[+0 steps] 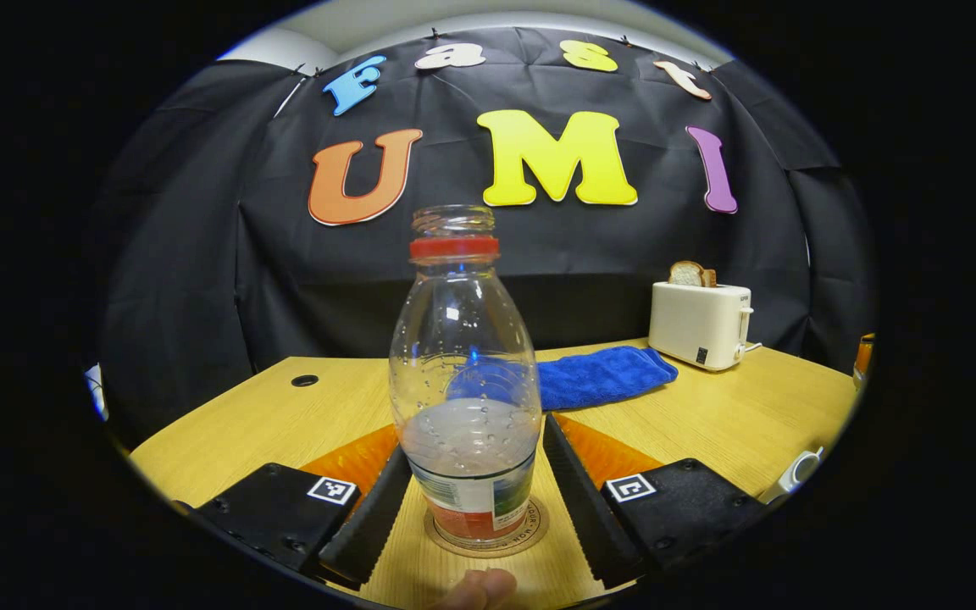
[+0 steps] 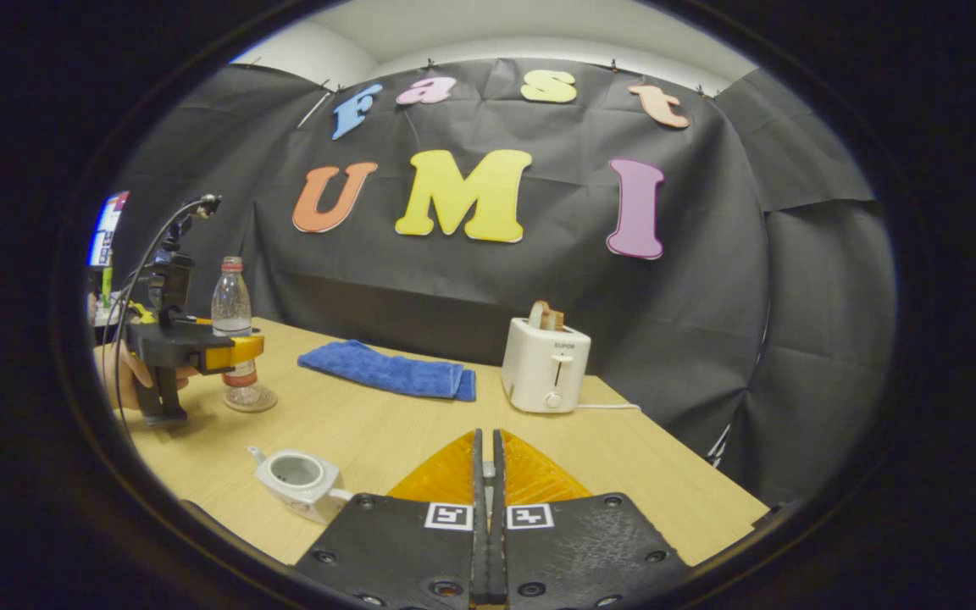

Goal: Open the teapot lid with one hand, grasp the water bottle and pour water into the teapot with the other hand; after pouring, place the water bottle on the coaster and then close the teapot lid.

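A clear water bottle (image 1: 464, 373) with a red neck ring and no cap stands upright on a round coaster (image 1: 533, 529), about a third full. My left gripper (image 1: 474, 442) is open, one finger on each side of the bottle's lower body, close to it without clamping. In the right gripper view, a hand (image 2: 122, 373) holds that left gripper (image 2: 238, 349) at the bottle (image 2: 231, 309). The white teapot (image 2: 297, 479) sits lidless on the table near my right gripper (image 2: 485, 440). The right gripper's fingers are pressed together on a thin pale piece, seemingly the lid's knob. The teapot's spout (image 1: 795, 474) peeks in at the right.
A folded blue cloth (image 1: 602, 377) lies behind the bottle. A white toaster (image 2: 546, 366) holding bread stands at the back right, its cord trailing right. The wooden table (image 2: 386, 432) ends at the black cloth wall, with a cable hole (image 1: 305, 380) at the back left.
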